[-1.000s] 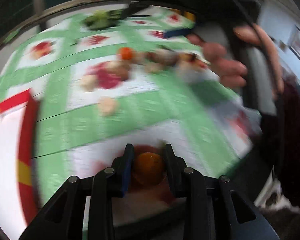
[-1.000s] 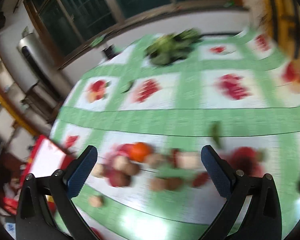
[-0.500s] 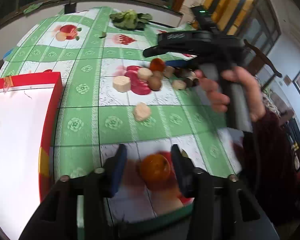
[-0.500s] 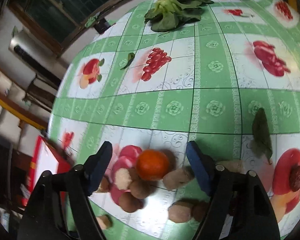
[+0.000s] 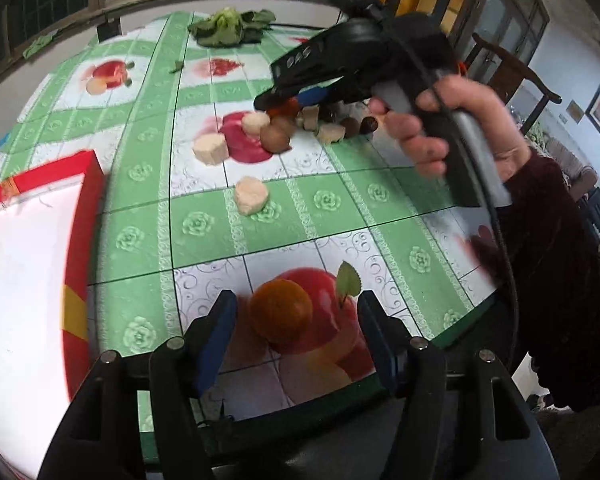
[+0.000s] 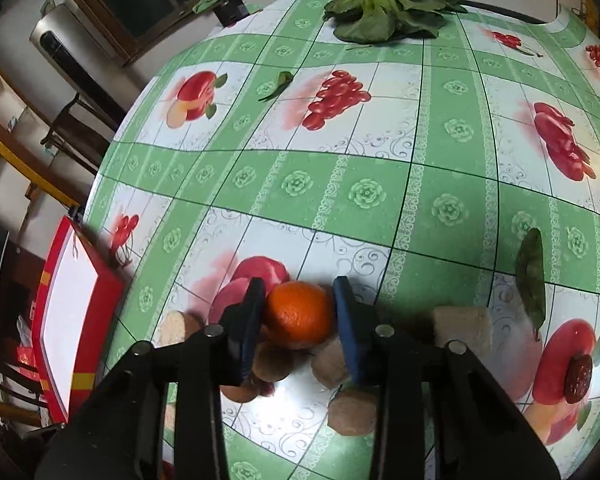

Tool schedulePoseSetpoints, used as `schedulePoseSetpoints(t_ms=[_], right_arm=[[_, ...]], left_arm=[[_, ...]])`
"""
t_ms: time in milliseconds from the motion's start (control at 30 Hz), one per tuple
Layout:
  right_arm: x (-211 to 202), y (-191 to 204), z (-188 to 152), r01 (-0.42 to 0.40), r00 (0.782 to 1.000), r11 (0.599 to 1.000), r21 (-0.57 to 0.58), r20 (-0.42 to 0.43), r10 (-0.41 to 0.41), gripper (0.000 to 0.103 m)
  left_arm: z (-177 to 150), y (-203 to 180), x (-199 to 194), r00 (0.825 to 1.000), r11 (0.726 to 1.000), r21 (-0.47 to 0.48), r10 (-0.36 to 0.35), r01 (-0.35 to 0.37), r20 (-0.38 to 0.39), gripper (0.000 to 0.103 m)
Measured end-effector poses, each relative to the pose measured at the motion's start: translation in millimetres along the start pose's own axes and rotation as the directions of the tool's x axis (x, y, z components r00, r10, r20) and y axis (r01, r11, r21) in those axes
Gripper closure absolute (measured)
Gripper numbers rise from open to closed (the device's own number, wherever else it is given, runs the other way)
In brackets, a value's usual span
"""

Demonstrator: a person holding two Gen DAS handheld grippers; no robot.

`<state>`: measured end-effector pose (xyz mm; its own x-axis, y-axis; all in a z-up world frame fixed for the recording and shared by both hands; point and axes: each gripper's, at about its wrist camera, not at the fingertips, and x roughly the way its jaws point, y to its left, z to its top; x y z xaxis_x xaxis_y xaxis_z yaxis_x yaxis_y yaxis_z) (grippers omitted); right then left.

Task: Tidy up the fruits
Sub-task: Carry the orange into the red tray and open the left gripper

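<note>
The counter (image 6: 364, 192) wears a glossy, smooth plastic-looking cloth that throws back glare near its front edge. The orange (image 6: 300, 312) has a pitted, slightly shiny peel; the tongs (image 6: 298, 312) look like matt black plastic with blue pads (image 6: 346, 312). The box (image 5: 80, 216) at the left edge looks like red cardboard.

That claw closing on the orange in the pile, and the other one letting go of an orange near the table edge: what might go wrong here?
1. The right claw is closing on an orange resting against brown fruits and pale chunks; lifting it may scatter them.
2. The left claw is opening around a second orange lying free near the table edge; it could roll off.
</note>
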<state>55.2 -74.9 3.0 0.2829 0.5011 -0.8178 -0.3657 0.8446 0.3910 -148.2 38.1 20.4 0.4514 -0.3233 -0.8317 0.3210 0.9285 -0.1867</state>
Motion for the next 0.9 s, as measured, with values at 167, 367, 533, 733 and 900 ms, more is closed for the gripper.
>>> schedulePoseSetpoints(t_ms=[167,367,533,733,900], right_arm=[[-0.6,0.6,-1.8,-0.001,1.0,1.0,-0.001,-0.004,0.001,0.066],[-1.6,-9.3,-3.4,-0.093,0.995,0.993,0.069,-0.023,0.095,0.067],[-9.6,-4.3,-5.8,-0.172,0.985,0.982,0.078,0.027,0.171,0.067],[-24.0,50.9,-20.0,-0.344,0.931,0.938,-0.031,0.113,0.346,0.067],[-16.0,118.0,-39.3,-0.457,0.88,0.886,-0.081,0.103,0.464,0.067]], left_arm=[[4.5,4.5,12.8,1.0,1.0,-0.02,0.014,-0.014,-0.001,0.048],[4.0,2.9,13.5,1.0,1.0,0.006,0.019,-0.019,0.005,0.072],[6.4,3.0,-9.4,0.996,0.999,-0.013,0.037,-0.036,0.08,0.072],[7.5,20.1,-76.9,0.931,0.976,-0.125,0.206,-0.176,0.301,0.072],[-16.2,56.2,-108.7,0.817,0.872,-0.297,0.476,-0.39,0.324,0.072]])
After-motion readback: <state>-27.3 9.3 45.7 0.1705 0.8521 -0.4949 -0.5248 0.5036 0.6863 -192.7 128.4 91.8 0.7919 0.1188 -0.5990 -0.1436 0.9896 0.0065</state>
